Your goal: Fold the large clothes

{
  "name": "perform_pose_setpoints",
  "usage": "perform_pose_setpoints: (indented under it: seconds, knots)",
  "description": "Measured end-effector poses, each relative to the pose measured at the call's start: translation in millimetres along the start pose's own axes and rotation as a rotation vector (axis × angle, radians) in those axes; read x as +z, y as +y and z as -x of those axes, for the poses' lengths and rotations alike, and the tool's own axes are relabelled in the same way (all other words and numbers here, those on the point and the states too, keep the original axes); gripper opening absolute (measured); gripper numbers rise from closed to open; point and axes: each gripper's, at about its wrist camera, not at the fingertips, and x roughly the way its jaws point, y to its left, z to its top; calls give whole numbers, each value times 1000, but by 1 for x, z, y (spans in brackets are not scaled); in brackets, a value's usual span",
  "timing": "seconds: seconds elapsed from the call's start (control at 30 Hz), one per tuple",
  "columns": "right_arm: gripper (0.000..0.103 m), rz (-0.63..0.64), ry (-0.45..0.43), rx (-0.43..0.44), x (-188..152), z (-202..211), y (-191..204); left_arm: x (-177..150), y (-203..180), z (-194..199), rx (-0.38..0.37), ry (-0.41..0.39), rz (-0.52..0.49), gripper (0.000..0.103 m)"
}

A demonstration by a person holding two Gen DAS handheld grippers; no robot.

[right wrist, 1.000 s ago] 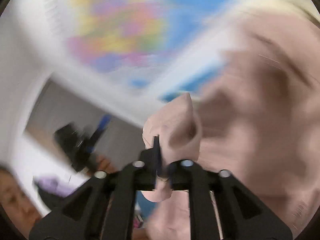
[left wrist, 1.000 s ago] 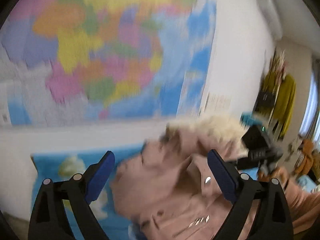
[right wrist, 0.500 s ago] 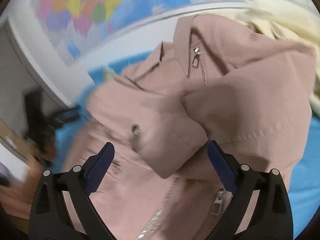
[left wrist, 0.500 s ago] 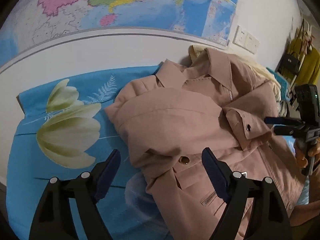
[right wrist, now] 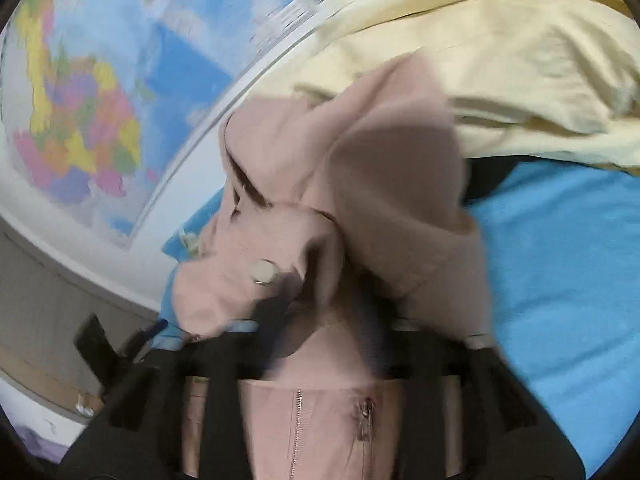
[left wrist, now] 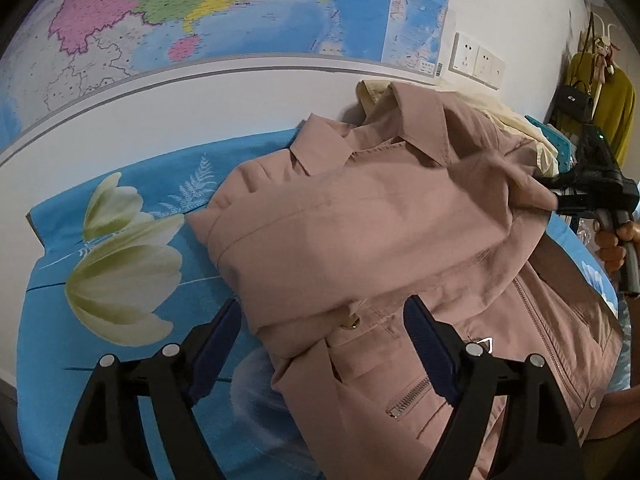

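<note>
A dusty pink jacket [left wrist: 380, 216] lies on a blue flowered sheet [left wrist: 100, 320], collar toward the wall, both sleeves folded across the chest. My left gripper [left wrist: 320, 340] is open and empty, just above the jacket's lower left front. My right gripper [left wrist: 560, 196] shows in the left wrist view at the jacket's right shoulder, with a bunched fold of pink cloth at its tips. In the right wrist view, which is blurred, the pink cloth [right wrist: 360, 200] fills the space between the fingers [right wrist: 276, 308] and covers them.
A pale yellow garment [right wrist: 500, 52] lies behind the jacket against the wall. A world map [left wrist: 240, 8] hangs above, with wall sockets [left wrist: 476, 60] to its right. Yellow clothes and a bag [left wrist: 600, 100] hang at the far right.
The jacket came down from mid-air onto the sheet. My right gripper let go of it, opened, then moved in on the right shoulder fold. My left gripper stayed open and came lower.
</note>
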Motion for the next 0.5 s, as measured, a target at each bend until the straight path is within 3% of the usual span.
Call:
perform_pose_setpoints:
  seconds: [0.03, 0.17, 0.3, 0.4, 0.43, 0.47, 0.5]
  knots:
    - [72, -16, -30, 10, -1, 11, -4, 0, 1, 0, 1, 1, 1, 81]
    - [72, 120, -111, -34, -14, 30, 23, 0, 1, -1, 3, 4, -5, 81]
    - [78, 446, -56, -171, -43, 9, 79, 5, -4, -8, 8, 14, -23, 81]
    - [79, 553, 23, -296, -60, -35, 94, 8, -10, -15, -6, 23, -28, 80]
    - [59, 579, 33, -355, -62, -44, 91, 9, -12, -17, -6, 26, -31, 80]
    - [22, 589, 38, -383, -63, -46, 87, 9, -14, -19, -12, 32, -32, 79]
    - [5, 570, 63, -367, -57, -48, 80, 8, -16, -20, -15, 37, -33, 79]
